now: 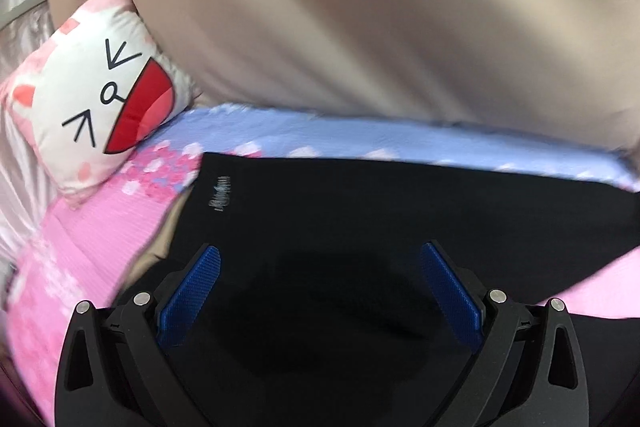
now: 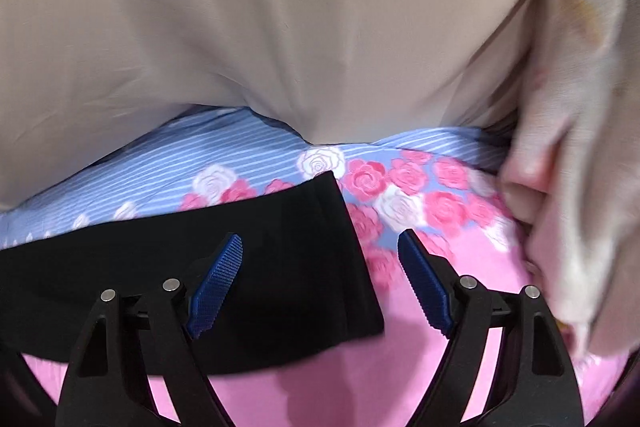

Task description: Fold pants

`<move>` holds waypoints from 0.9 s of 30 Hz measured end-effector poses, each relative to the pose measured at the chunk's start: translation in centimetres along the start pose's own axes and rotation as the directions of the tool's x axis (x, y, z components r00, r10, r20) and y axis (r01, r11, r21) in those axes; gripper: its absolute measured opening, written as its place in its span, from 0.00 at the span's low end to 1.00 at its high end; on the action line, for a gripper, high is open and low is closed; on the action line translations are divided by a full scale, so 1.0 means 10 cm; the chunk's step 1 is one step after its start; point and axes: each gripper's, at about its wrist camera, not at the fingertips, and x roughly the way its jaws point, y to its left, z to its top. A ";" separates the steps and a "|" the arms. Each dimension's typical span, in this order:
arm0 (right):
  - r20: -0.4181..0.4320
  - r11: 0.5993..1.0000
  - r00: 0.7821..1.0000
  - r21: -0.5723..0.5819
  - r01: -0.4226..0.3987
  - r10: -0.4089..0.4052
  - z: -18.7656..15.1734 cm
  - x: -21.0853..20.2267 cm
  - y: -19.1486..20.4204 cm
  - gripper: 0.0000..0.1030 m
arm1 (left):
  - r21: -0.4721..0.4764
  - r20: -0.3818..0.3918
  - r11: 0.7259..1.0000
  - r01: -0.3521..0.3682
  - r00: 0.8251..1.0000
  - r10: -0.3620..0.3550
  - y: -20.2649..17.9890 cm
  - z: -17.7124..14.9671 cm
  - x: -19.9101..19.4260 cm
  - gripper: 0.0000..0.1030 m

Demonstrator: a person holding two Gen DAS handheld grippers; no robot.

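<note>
Black pants (image 1: 380,219) lie flat on a pink and blue floral bedsheet (image 1: 92,227). A small grey logo is near their upper left corner. My left gripper (image 1: 320,255) is open just above the pants, holding nothing. In the right wrist view one end of the pants (image 2: 280,247) lies on the sheet (image 2: 460,275), its short edge running under the gap between my fingers. My right gripper (image 2: 320,243) is open and empty, left finger over the black cloth, right finger over the sheet.
A beige fabric mass (image 1: 360,7) fills the far side of the bed and also shows in the right wrist view (image 2: 280,7). A cartoon-face pillow (image 1: 100,95) lies at the left. A pale floral quilt (image 2: 580,127) is bunched at the right.
</note>
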 end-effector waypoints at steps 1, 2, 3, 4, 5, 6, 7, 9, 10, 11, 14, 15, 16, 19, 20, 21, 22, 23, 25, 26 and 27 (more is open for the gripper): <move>-0.013 1.000 1.000 -0.019 0.006 -0.006 0.02 0.07 0.02 0.76 | 0.011 -0.004 1.000 -0.019 1.000 0.019 0.05 0.06 0.07 0.95; -0.023 0.999 1.000 -0.034 0.013 -0.014 0.03 0.14 0.04 0.76 | 0.024 -0.016 0.999 -0.031 0.999 0.031 0.10 0.14 0.18 0.95; -0.034 0.998 0.999 -0.058 0.027 -0.029 0.03 0.22 0.08 0.76 | 0.030 -0.025 0.999 -0.025 0.999 0.025 0.16 0.21 0.27 0.95; -0.037 0.997 0.999 -0.068 0.027 -0.030 0.03 0.26 0.10 0.76 | 0.024 -0.019 0.999 -0.022 1.000 0.022 0.24 0.29 0.33 0.95; -0.039 0.996 0.999 -0.080 0.029 -0.032 0.02 0.31 0.13 0.76 | 0.018 -0.027 0.999 -0.038 0.999 0.038 0.31 0.37 0.41 0.95; -0.039 0.996 0.999 -0.087 0.030 -0.033 0.02 0.34 0.15 0.76 | 0.015 -0.023 0.999 -0.040 0.999 0.040 0.37 0.42 0.45 0.95; -0.035 0.995 0.999 -0.092 0.027 -0.030 0.02 0.35 0.17 0.76 | 0.013 -0.023 0.999 -0.040 0.999 0.040 0.44 0.48 0.52 0.95; -0.023 0.996 0.999 -0.091 0.022 -0.024 0.03 0.37 0.19 0.76 | 0.009 -0.031 0.998 -0.056 0.998 0.056 0.59 0.60 0.65 0.95; -0.023 0.996 1.000 -0.086 0.018 -0.020 0.03 0.37 0.20 0.76 | 0.010 -0.037 0.998 -0.064 0.997 0.065 0.65 0.65 0.71 0.95; -0.020 0.997 1.000 -0.080 0.013 -0.014 0.03 0.38 0.20 0.77 | 0.009 -0.036 0.997 -0.074 0.997 0.074 0.71 0.70 0.78 0.95; -0.015 0.998 1.000 -0.063 -0.007 0.006 0.01 0.38 0.19 0.77 | -0.017 -0.034 0.994 -0.108 0.994 0.108 0.94 0.85 0.98 0.95; -0.014 0.998 1.000 -0.061 -0.012 0.011 0.01 0.37 0.19 0.77 | -0.045 -0.030 0.993 -0.111 0.993 0.110 1.04 0.90 1.05 0.95; -0.013 0.998 1.000 -0.062 -0.016 0.015 0.01 0.36 0.18 0.77 | -0.063 -0.030 0.993 -0.104 0.994 0.102 1.10 0.92 1.10 0.95; -0.015 0.998 1.000 -0.059 -0.023 0.022 0.05 0.33 0.10 0.77 | -0.098 -0.085 0.992 -0.081 0.994 0.073 1.30 1.00 1.42 0.95; -0.015 0.998 1.000 -0.060 -0.022 0.021 0.05 0.31 0.11 0.77 | -0.103 -0.106 0.992 -0.072 0.992 0.061 1.34 1.01 1.53 0.95; -0.016 0.998 1.000 -0.060 -0.022 0.021 0.07 0.31 0.11 0.77 | -0.108 -0.128 0.992 -0.066 0.990 0.052 1.36 1.01 1.65 0.95; -0.016 0.998 1.000 -0.060 -0.021 0.020 0.07 0.31 0.11 0.77 | -0.110 -0.143 0.992 -0.061 0.989 0.045 1.36 1.00 1.73 0.95; -0.016 0.998 1.000 -0.060 -0.020 0.019 0.06 0.31 0.12 0.77 | -0.109 -0.157 0.993 -0.049 0.987 0.031 1.36 0.99 1.82 0.95; -0.015 0.998 1.000 -0.059 -0.020 0.019 0.06 0.35 0.06 0.77 | -0.105 -0.179 0.994 -0.032 0.984 0.012 1.32 0.95 1.98 0.95; -0.015 0.998 1.000 -0.060 -0.021 0.020 0.06 0.35 0.07 0.77 | -0.097 -0.182 0.995 -0.029 0.983 0.011 1.29 0.94 2.03 0.95; -0.015 0.998 1.000 -0.063 -0.023 0.022 0.06 0.35 0.07 0.76 | -0.095 -0.178 0.995 -0.025 0.984 0.008 1.28 0.93 2.06 0.94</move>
